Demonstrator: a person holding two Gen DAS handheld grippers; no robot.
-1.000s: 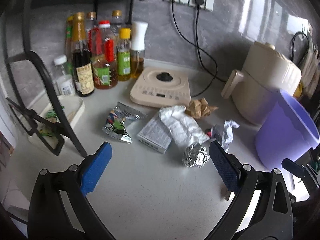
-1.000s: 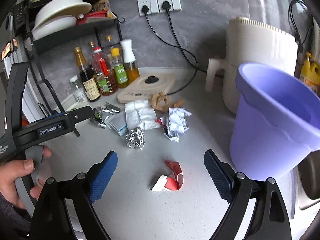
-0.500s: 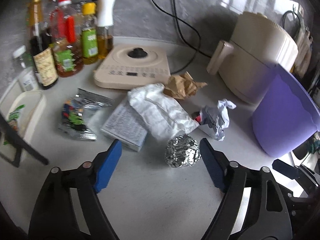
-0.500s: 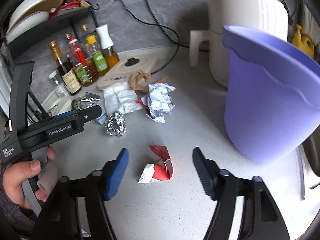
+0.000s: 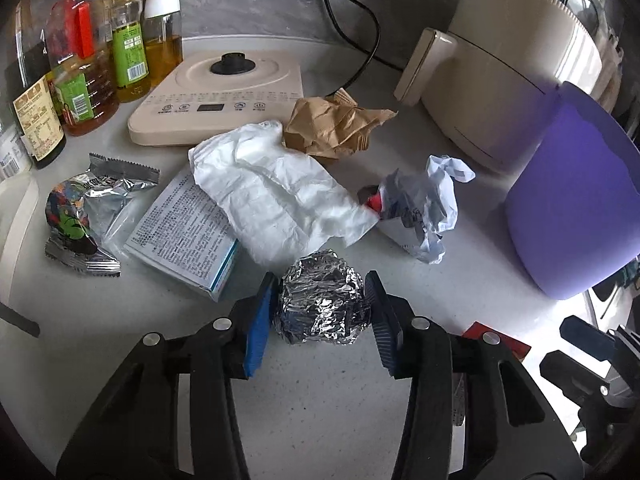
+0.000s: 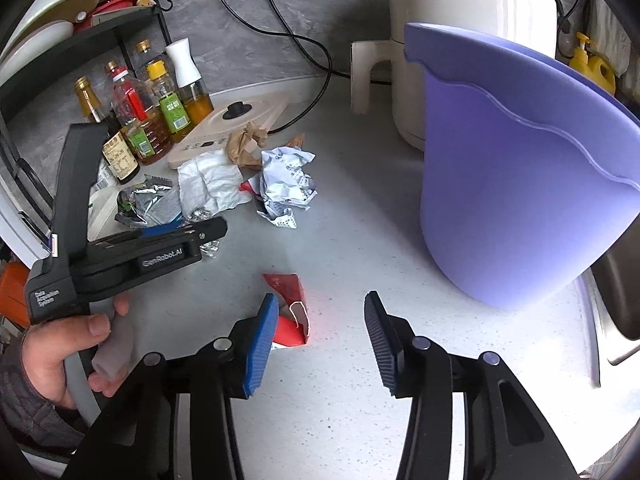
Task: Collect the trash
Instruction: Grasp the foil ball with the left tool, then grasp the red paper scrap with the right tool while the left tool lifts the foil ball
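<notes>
A crumpled foil ball [image 5: 320, 300] sits on the grey counter between the blue pads of my left gripper [image 5: 320, 320]. Its jaws are closing and the pads touch the ball on both sides. A torn red wrapper [image 6: 292, 312] lies between the jaws of my right gripper [image 6: 320, 340], against the left pad [image 6: 262, 340]. These jaws are closing too, with a wide gap on the right. The purple bucket [image 6: 520, 180] stands just right of it. Behind the ball lie white paper [image 5: 280, 192], brown paper [image 5: 336, 124], a printed wad [image 5: 424, 208], a small box [image 5: 184, 228] and a foil snack bag [image 5: 84, 208].
A cream induction hob [image 5: 216, 92] and several oil and sauce bottles [image 5: 80, 60] stand behind the litter. A cream air fryer [image 5: 512, 68] is at the back right with cables running to it. A dish rack [image 6: 60, 20] is at the left, a sink edge [image 6: 616, 300] at the right.
Both grippers have come down toward the counter and their jaws have narrowed. The left one closed in around the foil ball; the right one settled over the red wrapper.
</notes>
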